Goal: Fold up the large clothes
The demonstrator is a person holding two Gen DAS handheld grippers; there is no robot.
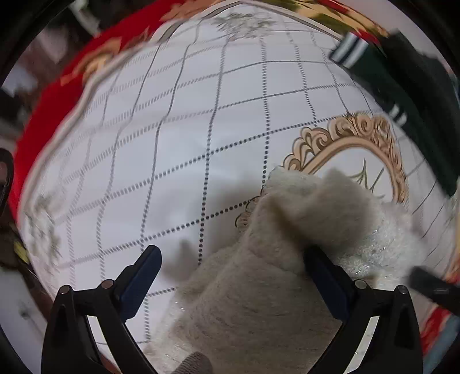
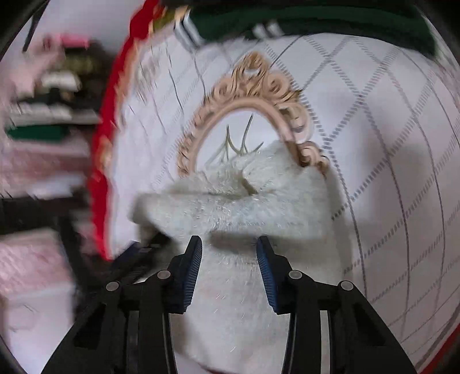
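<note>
A fluffy cream-white garment (image 1: 276,259) lies bunched on a white quilted cover (image 1: 178,138) with a dotted grid. My left gripper (image 1: 230,260) is open; the garment rises between its jaws and against the right finger (image 1: 322,273). In the right wrist view the garment (image 2: 244,201) lies folded in a thick roll just ahead of my right gripper (image 2: 228,248), which is open with its blue pads (image 2: 192,267) above the fabric. The other gripper's fingers (image 2: 141,253) show at the garment's left end.
A dark green garment with white stripes (image 1: 402,95) lies at the cover's far right, also in the right wrist view (image 2: 302,20). A gold ornate oval print (image 2: 253,95) marks the cover. A red border (image 1: 43,115) edges it. Blurred shelves (image 2: 49,100) stand left.
</note>
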